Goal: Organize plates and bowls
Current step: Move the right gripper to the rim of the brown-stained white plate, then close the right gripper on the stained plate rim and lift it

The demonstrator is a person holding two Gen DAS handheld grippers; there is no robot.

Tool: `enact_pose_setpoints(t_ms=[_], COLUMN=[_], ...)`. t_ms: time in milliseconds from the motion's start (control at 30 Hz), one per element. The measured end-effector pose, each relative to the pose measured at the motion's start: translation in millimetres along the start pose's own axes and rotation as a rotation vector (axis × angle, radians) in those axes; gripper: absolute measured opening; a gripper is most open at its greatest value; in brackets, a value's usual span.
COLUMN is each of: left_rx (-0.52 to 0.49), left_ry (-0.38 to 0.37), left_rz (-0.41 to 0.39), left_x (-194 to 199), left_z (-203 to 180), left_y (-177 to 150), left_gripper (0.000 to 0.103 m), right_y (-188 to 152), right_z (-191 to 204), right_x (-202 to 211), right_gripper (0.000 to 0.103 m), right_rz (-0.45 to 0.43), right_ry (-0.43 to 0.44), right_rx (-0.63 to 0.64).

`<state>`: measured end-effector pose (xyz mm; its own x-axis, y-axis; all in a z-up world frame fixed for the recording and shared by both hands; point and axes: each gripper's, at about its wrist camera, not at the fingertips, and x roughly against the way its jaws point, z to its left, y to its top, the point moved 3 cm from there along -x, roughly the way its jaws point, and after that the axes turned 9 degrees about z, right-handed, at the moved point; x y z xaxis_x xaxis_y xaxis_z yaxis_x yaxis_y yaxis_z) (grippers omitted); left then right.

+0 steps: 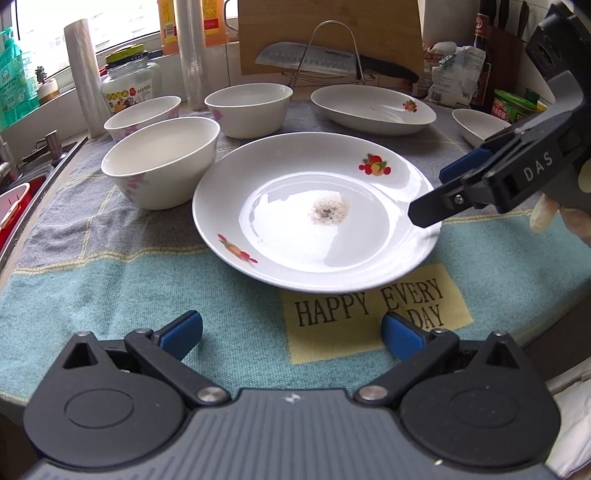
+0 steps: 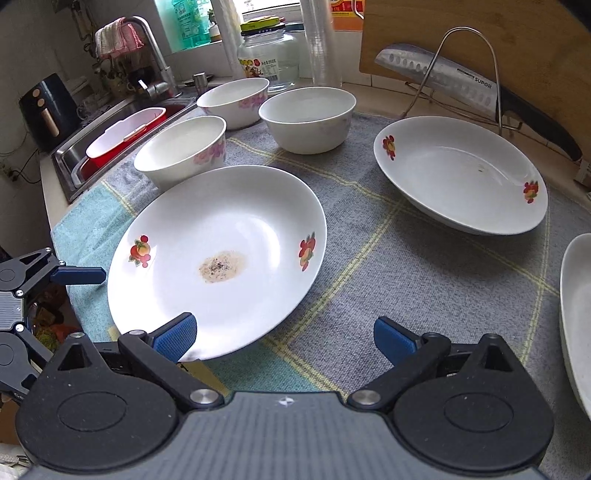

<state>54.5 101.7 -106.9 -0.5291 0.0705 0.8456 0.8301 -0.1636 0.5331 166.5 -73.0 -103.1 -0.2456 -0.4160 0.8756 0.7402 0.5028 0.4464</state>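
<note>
A white plate with fruit prints and a brown stain in its middle lies flat on the towel. Behind it stand three white bowls. A second, deeper plate lies at the back, and a third dish at the far right. My left gripper is open over the towel, just short of the stained plate. My right gripper is open at that plate's rim, with one finger over the rim and nothing gripped.
The checked towel covers the counter. A sink with a red tub lies to the left. At the back are a knife on a wire stand, a cutting board, a jar and bottles. A gloved hand holds the right gripper.
</note>
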Motion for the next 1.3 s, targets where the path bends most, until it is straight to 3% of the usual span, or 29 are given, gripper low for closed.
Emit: enact_pose_setpoints(t_ms=[167, 667, 933, 1300], left_rx=[-0.032, -0.193, -0.257, -0.314], left_ry=[-0.038, -0.153, -0.199, -0.252], left_rz=[-0.001, -0.061, -0.08, -0.124], left_x=[-6, -15, -18, -24], left_z=[2, 21, 26, 35], left_y=[4, 12, 16, 19], left_gripper=[0.102, 0.102, 0.102, 0.103], right_y=[7, 32, 35, 27], right_z=[6, 29, 28, 29], right_x=[-9, -41, -42, -40], right_gripper=[0.103, 0.103, 0.103, 0.103], right_rz=[0.008, 0.051, 0.078, 0.014], right_ry=[0.001, -0.133, -0.135, -0.138], right_rx=[0.008, 0.029, 0.019, 0.016])
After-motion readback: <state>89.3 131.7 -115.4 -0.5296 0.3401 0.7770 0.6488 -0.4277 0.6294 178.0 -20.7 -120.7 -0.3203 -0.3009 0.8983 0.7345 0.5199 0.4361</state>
